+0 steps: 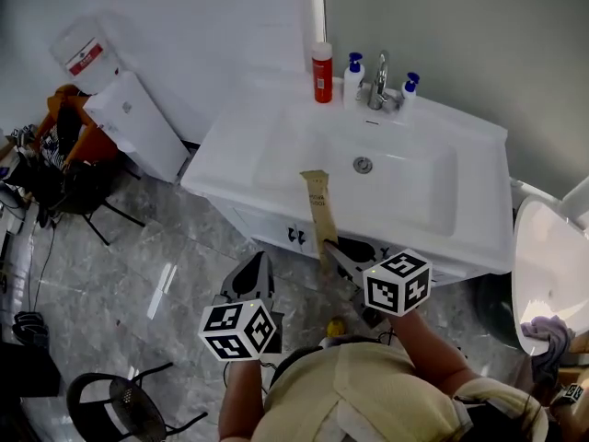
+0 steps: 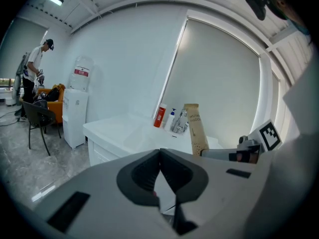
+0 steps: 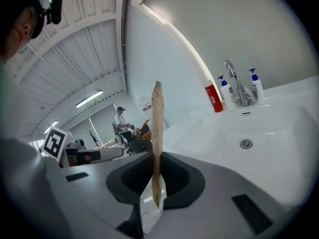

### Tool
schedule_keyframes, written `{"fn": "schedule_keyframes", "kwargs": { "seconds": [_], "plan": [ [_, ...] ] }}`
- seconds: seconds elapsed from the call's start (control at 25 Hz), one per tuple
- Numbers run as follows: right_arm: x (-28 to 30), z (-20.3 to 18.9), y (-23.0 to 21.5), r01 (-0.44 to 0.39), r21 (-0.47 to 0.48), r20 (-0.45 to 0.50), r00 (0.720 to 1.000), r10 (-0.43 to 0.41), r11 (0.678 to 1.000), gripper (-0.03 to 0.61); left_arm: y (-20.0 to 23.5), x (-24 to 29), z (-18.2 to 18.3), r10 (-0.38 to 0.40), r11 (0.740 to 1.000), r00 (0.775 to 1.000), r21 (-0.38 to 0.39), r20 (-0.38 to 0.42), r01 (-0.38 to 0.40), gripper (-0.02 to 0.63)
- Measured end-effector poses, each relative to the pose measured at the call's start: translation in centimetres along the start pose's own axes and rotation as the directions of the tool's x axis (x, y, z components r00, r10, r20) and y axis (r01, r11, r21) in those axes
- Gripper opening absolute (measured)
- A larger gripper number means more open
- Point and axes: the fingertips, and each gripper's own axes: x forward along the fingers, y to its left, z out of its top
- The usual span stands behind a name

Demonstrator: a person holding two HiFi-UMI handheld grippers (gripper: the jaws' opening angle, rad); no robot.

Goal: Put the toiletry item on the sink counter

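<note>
Head view: right gripper (image 1: pixel 329 247) gripping slim brown toiletry box (image 1: pixel 317 201) by lower end; box reaching over front edge of sink counter (image 1: pixel 230 150). Left gripper (image 1: pixel 250 274) hovering just off that front edge.
Left gripper view: jaws pressing together, holding nothing.
Right gripper view: jaws pinching box edge-on, box standing upright; red bottle (image 3: pixel 213 97) sitting at counter's back edge.

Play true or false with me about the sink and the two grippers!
1. A red bottle stands at the back of the sink counter. True.
2. The right gripper is shut on a flat brown pack. True.
3. The brown pack lies flat on the sink counter. False: the right gripper holds it upright.
4. The left gripper holds a bottle. False: it is shut with nothing in it.
5. The pump bottle next to the red bottle has a green top. False: its top is blue.
</note>
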Motion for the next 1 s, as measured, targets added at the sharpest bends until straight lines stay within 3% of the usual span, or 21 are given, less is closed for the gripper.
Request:
{"fn": "schedule_keyframes", "kwargs": {
  "seconds": [0.6, 1.0],
  "plan": [
    [3.2, 1.9, -2.6, -0.013, -0.015, -0.012, 1.0, 0.012, 1.0, 0.063, 2.0, 4.2, 2.3, 0.02, 1.0, 1.0, 0.016, 0.015, -0.021, 0.038],
    [8.3, 4.8, -3.9, 0.054, -0.001, 0.009, 0.998, -0.054, 0.999, 0.063, 5.9, 8.4, 5.8, -0.044, 0.999, 0.999, 0.029, -0.002, 0.044, 0.038]
  ]
}}
